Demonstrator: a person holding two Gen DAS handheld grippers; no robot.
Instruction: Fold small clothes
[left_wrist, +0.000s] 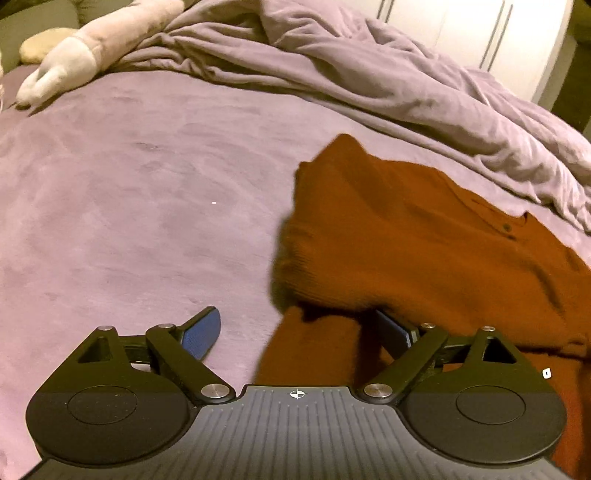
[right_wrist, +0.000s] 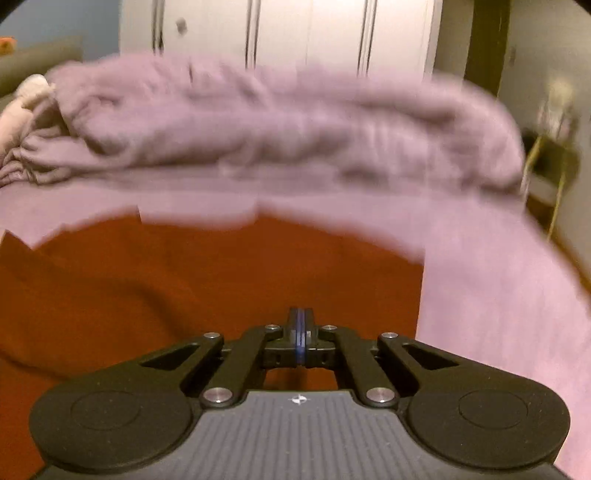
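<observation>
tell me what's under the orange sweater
The orange sweater lies on the purple bedsheet, which shows all around it. Whether anything else sits beneath it is covered by the fabric.

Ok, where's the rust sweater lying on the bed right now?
The rust sweater lies on the purple bedsheet, right of centre in the left wrist view, just below the bunched duvet; the open left gripper straddles its near sleeve.

Black left gripper (left_wrist: 297, 328) and right gripper (right_wrist: 301, 332), blue-padded fingers (left_wrist: 201, 334), silver screws, ribbed grey housing
</observation>
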